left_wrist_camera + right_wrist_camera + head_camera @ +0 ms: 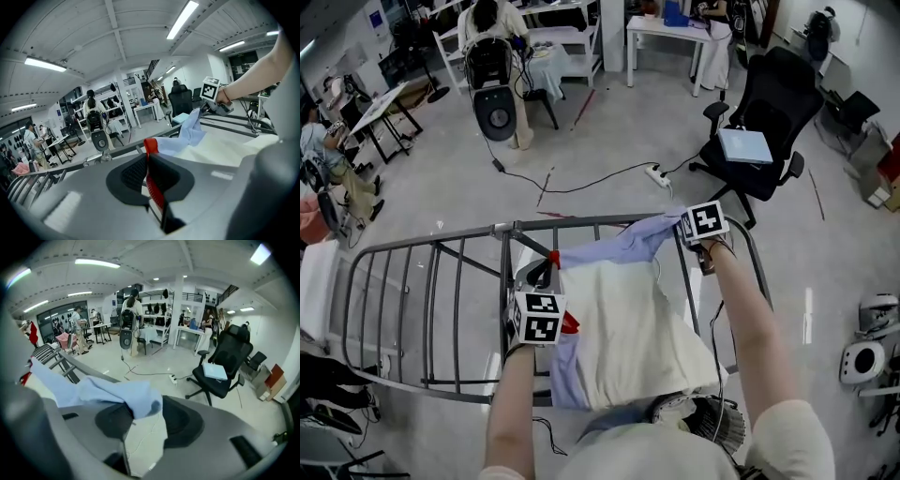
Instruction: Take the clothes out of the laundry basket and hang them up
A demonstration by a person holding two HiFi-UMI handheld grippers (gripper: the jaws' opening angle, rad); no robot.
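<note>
the garment is cream across the middle, with pale blue sleeves and edges. a red strip sits between the black pads of the grey left gripper. the right gripper is also grey and black. both cubes bear black-and-white squares. the rack is dark grey. at upper right, a black chair holds a light blue box.

The left claw and right claw are grey, each topped by a black-and-white marker cube.

Bare rack rails left of the draped garment; office chair beyond, right.
</note>
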